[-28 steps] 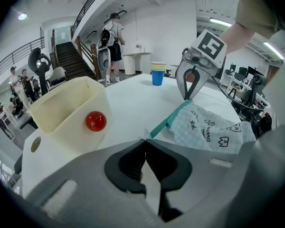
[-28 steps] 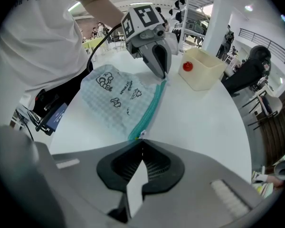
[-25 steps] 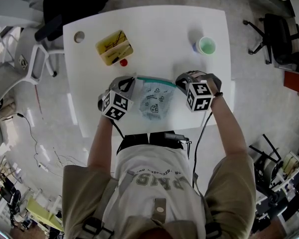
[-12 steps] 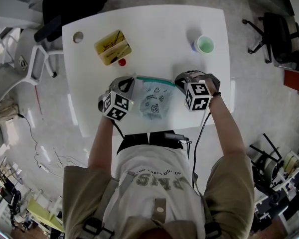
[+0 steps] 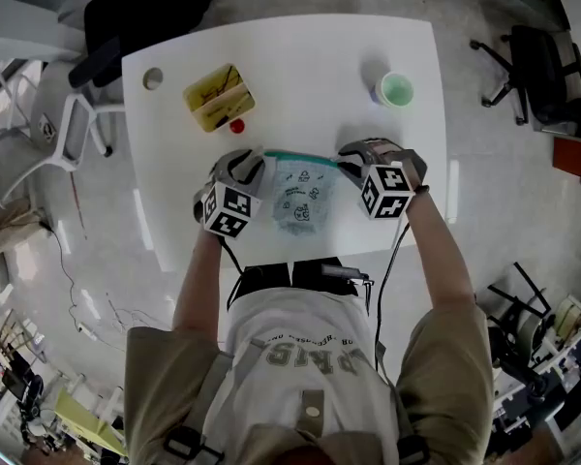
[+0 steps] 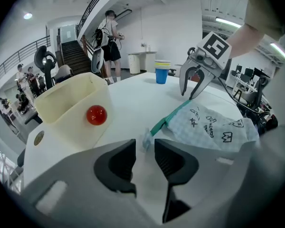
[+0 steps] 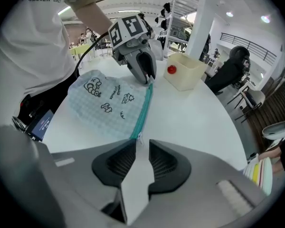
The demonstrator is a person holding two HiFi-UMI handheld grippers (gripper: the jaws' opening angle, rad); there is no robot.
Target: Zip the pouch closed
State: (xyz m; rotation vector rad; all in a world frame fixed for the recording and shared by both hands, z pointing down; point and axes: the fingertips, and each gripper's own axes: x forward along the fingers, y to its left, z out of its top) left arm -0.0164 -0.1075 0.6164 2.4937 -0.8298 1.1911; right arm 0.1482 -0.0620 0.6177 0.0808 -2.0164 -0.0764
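A pale checked pouch [image 5: 303, 194] with small black drawings lies flat near the front of the white table [image 5: 300, 76]. Its teal zipper [image 5: 302, 156] runs along the far edge. My left gripper [image 5: 259, 163] is at the zipper's left end. In the left gripper view its jaws [image 6: 145, 148] are opening, and a clear end tab [image 6: 146, 139] lies loose between them. My right gripper [image 5: 347, 166] is at the zipper's right end. Its jaws [image 7: 141, 148] are opening too, with the small zipper pull [image 7: 139, 137] just at their tips, not pressed.
A yellow tray [image 5: 218, 95] stands at the back left, a red ball [image 5: 237, 125] beside it. A green cup [image 5: 399, 88] stands at the back right. A round hole [image 5: 153, 77] marks the table's left corner. Chairs ring the table.
Both grippers stay at the two ends of the zipper and the pouch has not shifted. No other difference shows in the head view.
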